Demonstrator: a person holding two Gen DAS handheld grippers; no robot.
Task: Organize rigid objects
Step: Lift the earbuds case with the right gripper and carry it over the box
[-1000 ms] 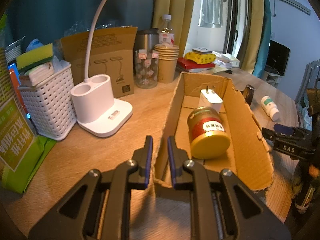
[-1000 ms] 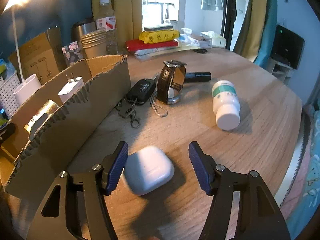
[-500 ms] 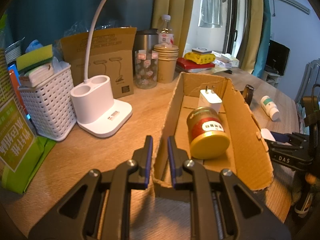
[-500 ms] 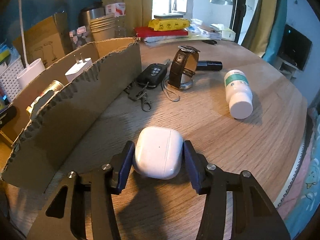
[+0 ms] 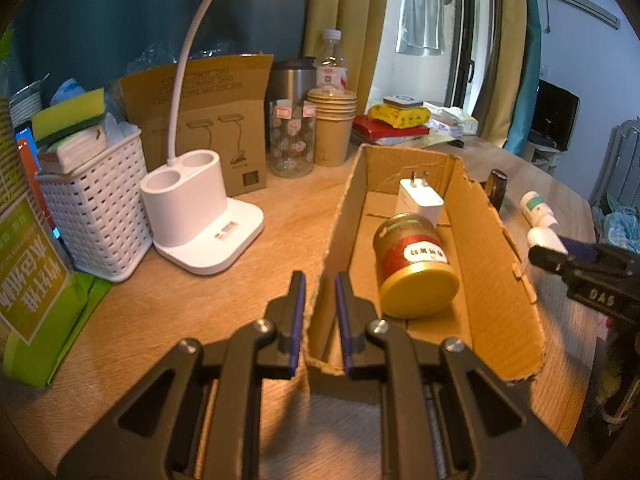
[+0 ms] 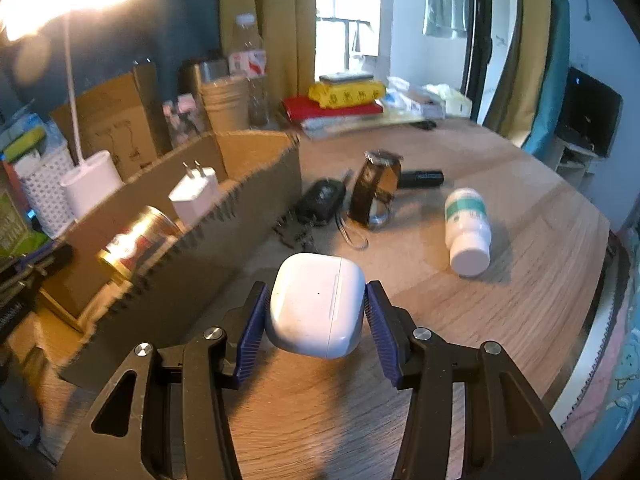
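Right gripper [image 6: 316, 312] clamps earbud case [image 6: 318, 304] beside box wall [image 6: 224, 236]; left gripper [image 5: 320, 312] pinches box's near-left corner [image 5: 320, 344]; bottle [image 6: 468, 232] mid-table.

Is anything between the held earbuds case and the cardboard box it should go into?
Only the box's own jagged near wall stands between the earbuds case, clamped in the right gripper, and the inside; the case must clear it.

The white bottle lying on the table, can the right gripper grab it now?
Probably not: the right gripper is shut on the white earbud case. The bottle lies in the open, with nothing blocking it.
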